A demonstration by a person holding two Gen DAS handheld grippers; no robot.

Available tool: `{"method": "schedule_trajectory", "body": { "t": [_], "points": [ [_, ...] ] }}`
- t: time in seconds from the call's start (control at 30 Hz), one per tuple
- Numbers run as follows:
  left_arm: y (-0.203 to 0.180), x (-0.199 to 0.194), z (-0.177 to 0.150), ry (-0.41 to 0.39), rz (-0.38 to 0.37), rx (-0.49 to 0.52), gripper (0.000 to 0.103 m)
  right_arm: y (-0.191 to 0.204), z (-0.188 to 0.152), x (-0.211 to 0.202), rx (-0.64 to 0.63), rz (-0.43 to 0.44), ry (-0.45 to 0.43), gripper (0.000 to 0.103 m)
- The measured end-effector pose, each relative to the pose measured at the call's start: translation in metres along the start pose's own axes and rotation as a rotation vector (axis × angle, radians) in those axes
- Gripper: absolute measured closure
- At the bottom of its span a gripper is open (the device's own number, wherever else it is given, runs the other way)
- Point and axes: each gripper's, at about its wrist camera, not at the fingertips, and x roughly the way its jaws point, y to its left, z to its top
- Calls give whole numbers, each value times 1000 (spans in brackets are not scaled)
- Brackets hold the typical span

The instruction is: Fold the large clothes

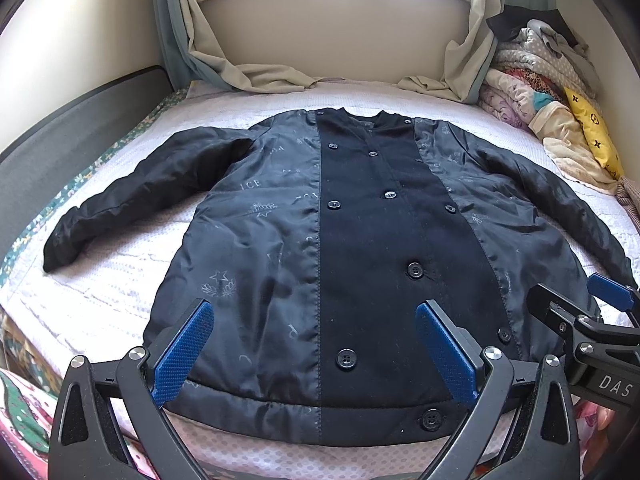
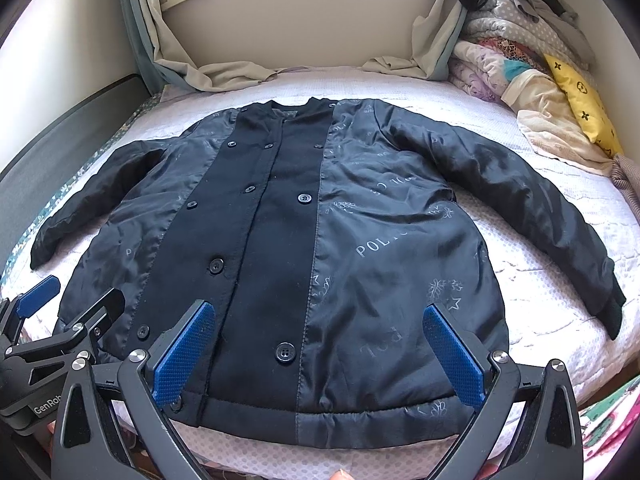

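A dark navy and black jacket [image 1: 360,240] lies flat on the bed, buttoned, collar far, hem near, both sleeves spread out to the sides. It also shows in the right wrist view [image 2: 320,240]. My left gripper [image 1: 314,312] is open and empty, hovering above the hem near the jacket's middle. My right gripper [image 2: 320,312] is open and empty above the hem, over the right half. The right gripper also shows at the right edge of the left wrist view [image 1: 580,300], and the left gripper at the left edge of the right wrist view [image 2: 68,296].
The bed [image 1: 120,280] has a pale dotted cover. A pile of folded bedding and a yellow pillow [image 1: 592,136] sits at the far right. Curtains [image 1: 240,68] drape onto the bed's far edge under a window. A dark headboard [image 1: 60,140] runs along the left.
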Motion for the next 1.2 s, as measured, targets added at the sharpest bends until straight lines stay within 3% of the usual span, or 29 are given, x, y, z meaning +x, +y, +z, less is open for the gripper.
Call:
{"method": "schedule_trajectory", "body": {
  "t": [1.2],
  "points": [
    [-3,1,1,8,-2,-3,0,-4,1,-1,3,-3,6,0]
  ]
}}
